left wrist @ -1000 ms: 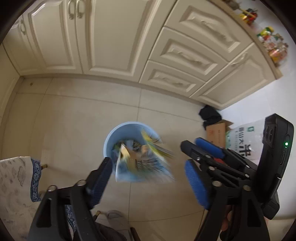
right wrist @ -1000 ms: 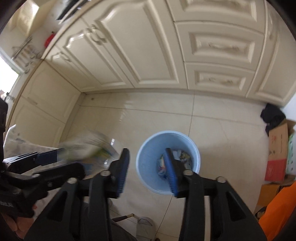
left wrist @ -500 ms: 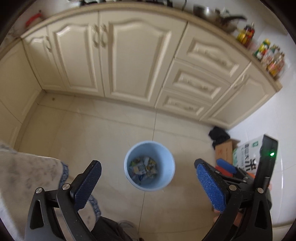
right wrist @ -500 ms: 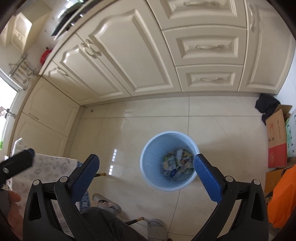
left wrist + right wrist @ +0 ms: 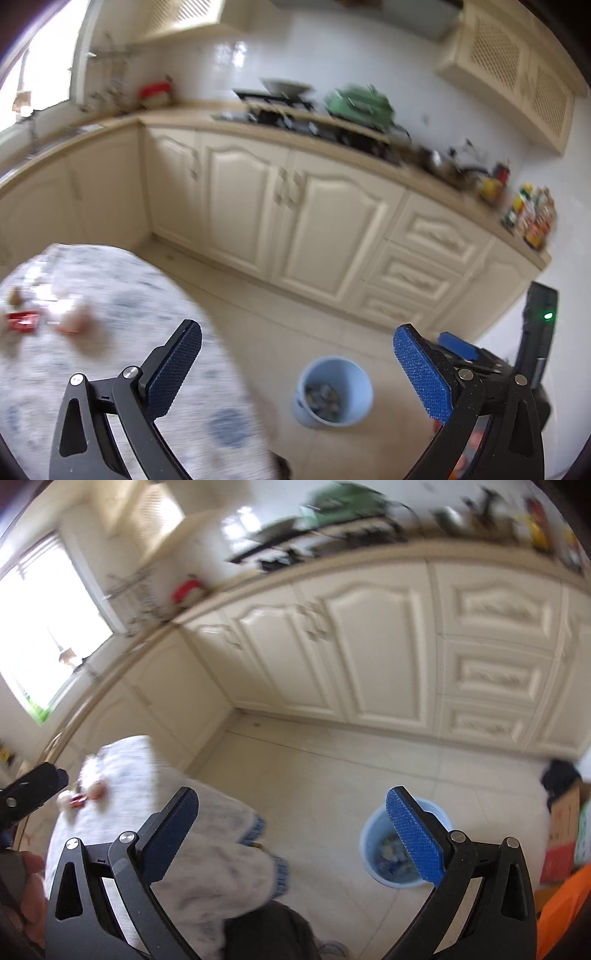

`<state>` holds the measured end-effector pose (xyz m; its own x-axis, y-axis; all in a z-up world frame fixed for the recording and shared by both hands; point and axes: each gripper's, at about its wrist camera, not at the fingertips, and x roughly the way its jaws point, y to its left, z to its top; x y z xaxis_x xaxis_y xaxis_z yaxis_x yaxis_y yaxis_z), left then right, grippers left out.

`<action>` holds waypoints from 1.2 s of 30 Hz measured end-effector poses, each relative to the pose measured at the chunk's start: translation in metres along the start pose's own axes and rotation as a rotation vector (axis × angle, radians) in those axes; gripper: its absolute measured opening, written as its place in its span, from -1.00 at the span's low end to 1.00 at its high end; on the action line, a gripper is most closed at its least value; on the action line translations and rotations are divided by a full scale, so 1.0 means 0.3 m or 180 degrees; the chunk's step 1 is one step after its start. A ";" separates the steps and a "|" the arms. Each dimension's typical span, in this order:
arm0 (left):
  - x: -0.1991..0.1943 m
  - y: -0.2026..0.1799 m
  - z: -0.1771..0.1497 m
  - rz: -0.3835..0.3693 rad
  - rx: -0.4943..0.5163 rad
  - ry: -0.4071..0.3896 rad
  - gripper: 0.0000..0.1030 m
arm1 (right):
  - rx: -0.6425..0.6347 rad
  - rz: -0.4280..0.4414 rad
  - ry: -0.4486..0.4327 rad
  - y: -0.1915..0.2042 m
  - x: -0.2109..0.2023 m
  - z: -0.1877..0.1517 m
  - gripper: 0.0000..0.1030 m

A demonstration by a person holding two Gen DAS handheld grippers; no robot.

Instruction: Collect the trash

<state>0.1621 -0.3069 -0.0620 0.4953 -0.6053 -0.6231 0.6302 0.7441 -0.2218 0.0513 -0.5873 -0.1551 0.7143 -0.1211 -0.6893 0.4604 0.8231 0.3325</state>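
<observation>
Below, blue bin (image 5: 334, 391) sits between empty left hand-held gripper (image 5: 295, 365) pads.

cream cabinets (image 5: 332, 236), green pot (image 5: 360, 105) — cardboard box (image 5: 563, 834)

Both wrist cams sit high, tilted down toward the cabinets (image 5: 295, 221). Left cam is nearer the table (image 5: 92, 350); right looks from further right. Shared: bin (image 5: 334, 391) on floor, counter, table.
</observation>
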 end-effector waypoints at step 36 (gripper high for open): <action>-0.554 0.798 -0.358 0.1621 -0.0624 -0.0296 0.99 | -0.1907 0.0895 0.0257 1.238 0.271 -0.197 1.00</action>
<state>0.1663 0.0022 -0.0920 0.7646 -0.1710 -0.6214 0.1785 0.9826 -0.0508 0.2493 -0.2589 -0.1256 0.7120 0.1659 -0.6823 -0.1267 0.9861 0.1075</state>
